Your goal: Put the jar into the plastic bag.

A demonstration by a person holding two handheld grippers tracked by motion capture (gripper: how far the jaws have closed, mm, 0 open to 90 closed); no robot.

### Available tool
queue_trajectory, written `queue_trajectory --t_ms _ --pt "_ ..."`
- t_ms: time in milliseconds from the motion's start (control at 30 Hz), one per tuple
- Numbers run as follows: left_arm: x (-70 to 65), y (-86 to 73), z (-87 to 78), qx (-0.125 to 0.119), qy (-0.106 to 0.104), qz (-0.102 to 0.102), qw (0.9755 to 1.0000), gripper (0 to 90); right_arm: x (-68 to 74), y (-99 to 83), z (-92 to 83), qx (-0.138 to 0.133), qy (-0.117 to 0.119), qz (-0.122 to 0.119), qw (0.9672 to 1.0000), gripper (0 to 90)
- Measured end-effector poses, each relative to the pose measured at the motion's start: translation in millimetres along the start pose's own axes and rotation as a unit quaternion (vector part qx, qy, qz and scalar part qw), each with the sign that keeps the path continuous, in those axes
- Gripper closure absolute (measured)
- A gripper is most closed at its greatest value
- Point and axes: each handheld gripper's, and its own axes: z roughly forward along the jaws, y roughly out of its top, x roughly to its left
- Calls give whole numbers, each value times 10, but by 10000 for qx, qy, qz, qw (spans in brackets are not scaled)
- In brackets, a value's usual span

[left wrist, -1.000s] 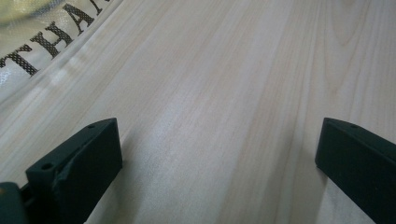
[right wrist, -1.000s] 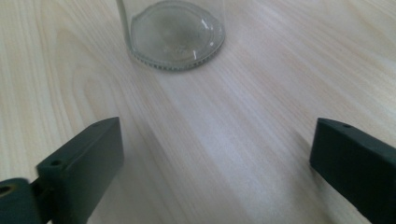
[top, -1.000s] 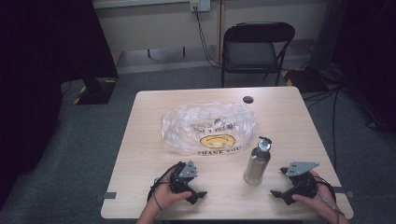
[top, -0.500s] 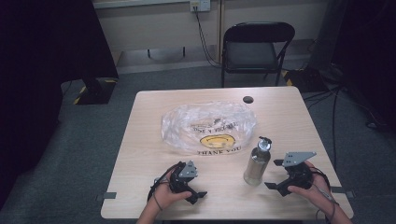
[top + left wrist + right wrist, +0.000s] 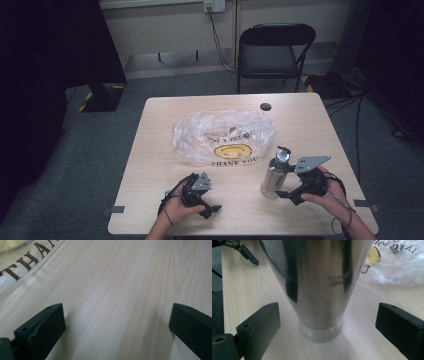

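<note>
One steel bottle (image 5: pixel 319 285) upright, apparently between right gripper's (image 5: pixel 329 327) spread jaws.

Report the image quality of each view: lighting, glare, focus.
High view: evenly lit table, dark surroundings, glare on the plastic bag. Left gripper view: wood grain sharp, bag lettering slightly soft. Right gripper view: steel bottle close and blurred, with dark streaky reflections on it; the bag behind it is washed out.

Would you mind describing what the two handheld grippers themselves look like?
Both are black. The left gripper and right gripper each carry a grey three-cornered plate on top and trail a thin black cable. Up close, their jaws are blocky matte-black pads with small screw holes. No sleeves show on the forearms.
</note>
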Motion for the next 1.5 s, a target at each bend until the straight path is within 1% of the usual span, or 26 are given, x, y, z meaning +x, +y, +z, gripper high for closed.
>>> queue_trajectory --t_ms 100,200,233,300,500,567,600,633,700,733,767,833,967,1167,1500 --pt "0 0 0 -1 1 -1 10000 0 -8 40 14 -124 100 58 9999 63" --pt "0 0 0 0 0 0 10000 0 0 91 27 -222 137 37 9997 91" --pt "0 0 0 1 0 0 10000 0 9 126 34 -273 148 7 9995 116" --pt "0 0 0 0 1 0 10000 0 17 148 38 -323 172 9 9993 125" --pt "2 -1 -1 0 -6 4 10000 0 4 208 40 -667 241 89 9974 247" --pt "1 -1 -1 0 -6 1 10000 0 2 218 40 -779 282 101 9965 267" --pt "2 -1 -1 0 -6 4 10000 0 2 218 40 -779 282 101 9965 267" --pt "2 -1 -1 1 -6 4 10000 0 5 223 39 -838 321 99 9959 292" --pt "1 -1 -1 0 -6 1 10000 0 19 233 39 -865 337 49 9957 326" --pt "2 -1 -1 0 -6 4 10000 0 33 245 38 -858 284 -5 9959 332" --pt "2 -1 -1 0 -6 4 10000 0 33 245 38 -858 284 -5 9959 332" --pt "1 -1 -1 0 -5 1 10000 0 46 266 28 -774 226 -65 9967 339" --pt "2 0 -1 0 -6 4 10000 0 45 292 34 -739 188 -93 9970 342" --pt "1 -1 -1 -1 -6 1 10000 0 10 370 17 -766 222 -37 9968 345" --pt "2 -1 -1 0 -7 3 10000 0 -41 547 -30 -952 347 51 9948 347"
